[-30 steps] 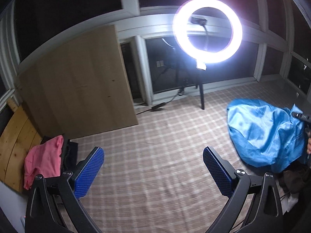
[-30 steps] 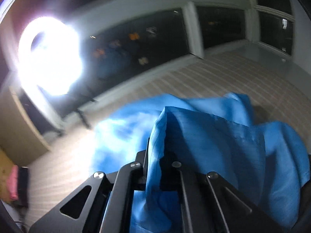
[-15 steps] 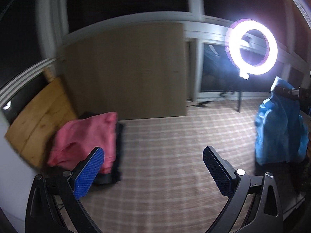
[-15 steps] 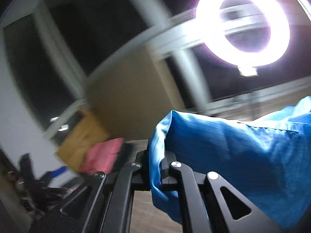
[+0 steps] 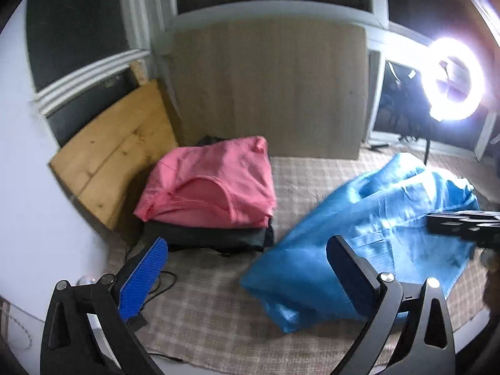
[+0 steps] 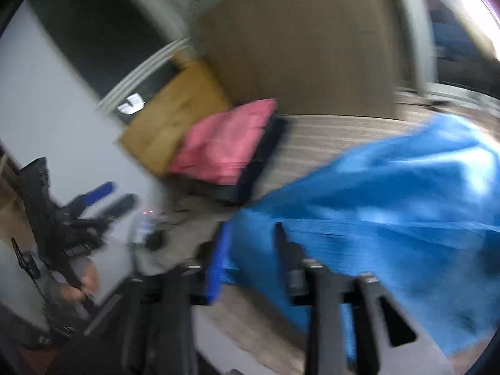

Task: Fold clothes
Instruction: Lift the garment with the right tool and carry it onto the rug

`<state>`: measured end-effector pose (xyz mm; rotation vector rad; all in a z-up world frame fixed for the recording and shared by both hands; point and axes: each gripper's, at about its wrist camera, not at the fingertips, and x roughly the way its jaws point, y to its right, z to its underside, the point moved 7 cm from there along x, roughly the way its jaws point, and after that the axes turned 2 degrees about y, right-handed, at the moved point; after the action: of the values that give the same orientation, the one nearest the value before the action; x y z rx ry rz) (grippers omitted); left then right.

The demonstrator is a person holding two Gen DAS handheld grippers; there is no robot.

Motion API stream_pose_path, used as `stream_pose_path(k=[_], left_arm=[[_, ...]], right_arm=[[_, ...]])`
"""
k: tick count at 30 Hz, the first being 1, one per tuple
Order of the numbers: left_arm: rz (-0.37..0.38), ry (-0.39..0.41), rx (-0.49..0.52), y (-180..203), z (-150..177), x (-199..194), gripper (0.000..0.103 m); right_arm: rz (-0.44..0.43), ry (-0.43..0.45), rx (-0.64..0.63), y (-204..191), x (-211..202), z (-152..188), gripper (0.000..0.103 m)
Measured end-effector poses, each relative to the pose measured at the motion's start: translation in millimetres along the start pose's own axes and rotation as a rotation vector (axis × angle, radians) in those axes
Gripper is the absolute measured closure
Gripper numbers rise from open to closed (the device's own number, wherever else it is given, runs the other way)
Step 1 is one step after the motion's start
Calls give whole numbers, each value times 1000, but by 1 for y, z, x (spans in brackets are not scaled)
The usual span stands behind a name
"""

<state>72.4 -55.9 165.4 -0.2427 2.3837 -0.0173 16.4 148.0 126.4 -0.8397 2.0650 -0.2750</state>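
Observation:
A crumpled blue garment (image 5: 375,218) lies on the checked rug (image 5: 203,306), just right of a folded pink garment (image 5: 212,181) stacked on a folded dark one (image 5: 206,237). My left gripper (image 5: 247,268) hovers open and empty before the stack, its right finger over the blue cloth's near edge. In the blurred right wrist view, my right gripper (image 6: 250,250) is opening. An edge of the blue garment (image 6: 390,212) still lies between its jaws, and the pads stand apart from it. The right gripper's black body (image 5: 462,223) shows over the cloth.
Wooden boards (image 5: 118,153) and a tall panel (image 5: 272,87) lean on the wall behind the stack. A lit ring light (image 5: 453,78) stands at the back right. A cable (image 5: 165,278) trails on the rug near the white wall. A hand (image 6: 84,281) holds the left gripper (image 6: 103,200).
Both views swung left toward the pink stack. The blue garment was carried left and now lies on the rug beside the stack. The right jaws, clamped on it earlier, have parted.

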Motion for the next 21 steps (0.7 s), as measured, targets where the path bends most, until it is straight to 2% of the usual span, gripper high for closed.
stream_pose_path(k=[1,2,4,8,10,12,15,17,18,19,21], left_arm=[[16,-11,17,9,2,5,1],[38,-21,28,22,3,10,1],[89,-38,44,50,5,20,1],[185,-75,51,109,8,35,1],[202,-97,60,134,8,41,1],[202,-115,78,153,8,44,1],[184,-135,107,171,8,46,1],[173,-146,120,179,8,46,1],[174,-147,123,182,8,45,1],[176,-148,127,185,9,44,1],[175,-148,137,191,8,41,1]], right_arm=[[58,24,42,31,-13,1,48],[117,47,85,61,-27,2,47],[329,69,203,145,-60,-2,47],[567,96,275,263,-102,-20,43],[629,69,302,310,-102,-27,43],[582,45,380,343,-90,-30,43],[423,12,446,360,-60,-28,43],[406,-42,425,360,-43,-20,48],[394,-61,404,357,-37,-16,76],[360,-67,376,346,-34,-11,96],[292,-48,331,323,-35,-1,96]])
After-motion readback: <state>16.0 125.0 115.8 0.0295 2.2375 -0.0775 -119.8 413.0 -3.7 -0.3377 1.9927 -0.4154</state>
